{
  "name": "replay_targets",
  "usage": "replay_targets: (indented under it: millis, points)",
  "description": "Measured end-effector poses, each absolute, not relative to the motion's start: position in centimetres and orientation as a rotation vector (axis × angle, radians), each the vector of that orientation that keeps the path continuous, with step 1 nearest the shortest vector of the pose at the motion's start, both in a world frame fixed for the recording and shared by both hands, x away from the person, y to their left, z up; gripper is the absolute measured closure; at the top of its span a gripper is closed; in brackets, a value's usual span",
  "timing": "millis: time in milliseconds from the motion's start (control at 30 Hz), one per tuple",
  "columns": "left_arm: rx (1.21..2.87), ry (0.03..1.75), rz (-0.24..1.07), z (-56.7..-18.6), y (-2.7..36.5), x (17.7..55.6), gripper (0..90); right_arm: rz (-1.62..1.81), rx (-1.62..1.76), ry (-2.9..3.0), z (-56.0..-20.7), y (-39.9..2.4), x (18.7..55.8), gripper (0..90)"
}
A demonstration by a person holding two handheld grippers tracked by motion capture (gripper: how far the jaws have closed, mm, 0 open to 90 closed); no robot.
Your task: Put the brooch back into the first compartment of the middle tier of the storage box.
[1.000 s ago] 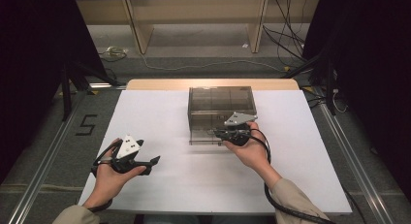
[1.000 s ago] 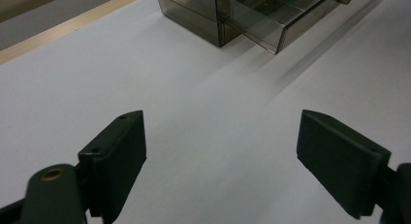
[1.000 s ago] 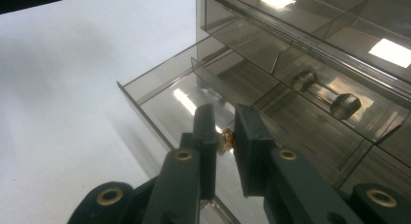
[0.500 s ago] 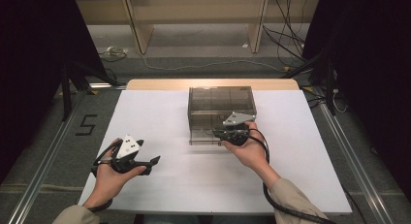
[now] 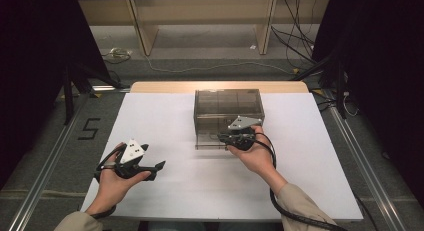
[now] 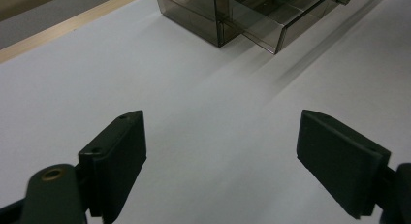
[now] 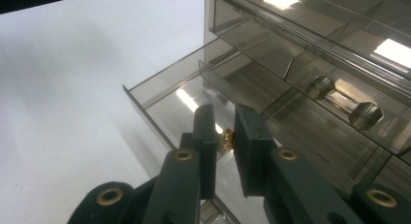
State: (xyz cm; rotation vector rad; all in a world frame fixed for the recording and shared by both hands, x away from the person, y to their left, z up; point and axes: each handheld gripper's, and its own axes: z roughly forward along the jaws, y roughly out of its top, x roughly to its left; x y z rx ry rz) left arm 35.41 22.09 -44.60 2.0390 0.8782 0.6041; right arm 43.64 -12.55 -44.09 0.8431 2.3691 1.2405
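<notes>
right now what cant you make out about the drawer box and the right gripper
- Small gold knob, right gripper view: mostly hidden between the right gripper jaws.
- Grip point, high view: covered by the grey plate.
- Smoky plastic drawer box: contents unreadable through tinted walls.
- Lower drawer: near corner cut off by the gripper's arms.

We see a white-covered table [image 5: 165, 116] with a pale wooden far edge [image 5: 165, 86], a grey floor [image 5: 40, 141] marked with a black numeral 5 [image 5: 89, 128] at nine o'clock, light wooden shelving legs [image 5: 142, 33] at twelve, and tangled black cables [image 5: 300, 38] at two.
</notes>
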Motion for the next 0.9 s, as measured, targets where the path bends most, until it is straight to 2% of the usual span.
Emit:
replay_targets:
  millis: [900]
  points:
    - [2.046, 0.874, 0.604, -44.58, 22.12, 35.42, 18.2, 1.239, 0.838, 2.374, -44.04, -12.08, 43.81, 80.7]
